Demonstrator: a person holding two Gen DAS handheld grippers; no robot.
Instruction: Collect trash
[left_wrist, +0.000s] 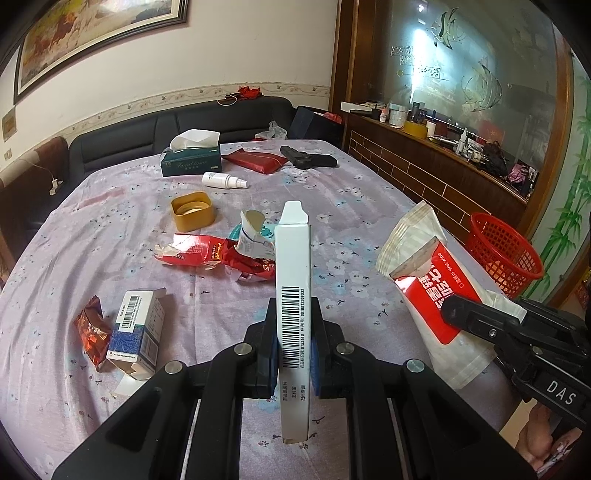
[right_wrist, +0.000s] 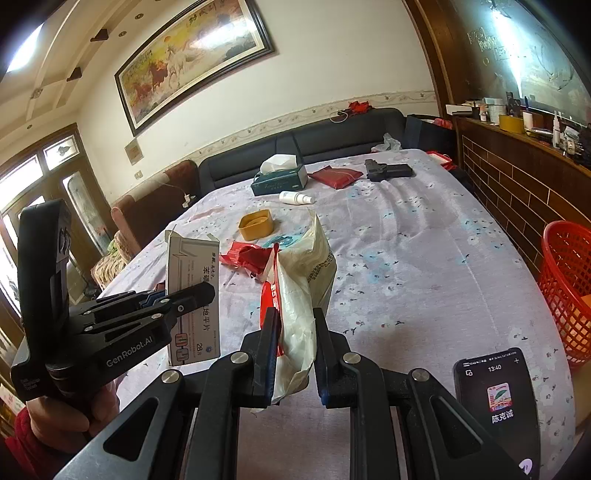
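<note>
My left gripper (left_wrist: 293, 332) is shut on a flattened white medicine box (left_wrist: 291, 280) with a barcode, held upright above the table; it also shows in the right wrist view (right_wrist: 192, 291). My right gripper (right_wrist: 295, 332) is shut on a red and white wet-wipe pouch (right_wrist: 303, 288), also seen in the left wrist view (left_wrist: 432, 291). A red mesh basket (left_wrist: 502, 254) stands beyond the table's right edge. Torn red wrappers (left_wrist: 218, 256), a blue and white box (left_wrist: 136, 328) and a brown candy wrapper (left_wrist: 90, 332) lie on the cloth.
A gold tin (left_wrist: 192, 210), white spray bottle (left_wrist: 223, 180), green tissue box (left_wrist: 190, 157), red pouch (left_wrist: 255, 160) and black object (left_wrist: 308, 158) sit further back. A phone (right_wrist: 495, 391) lies at the near right. A dark sofa (left_wrist: 184, 122) stands behind the table.
</note>
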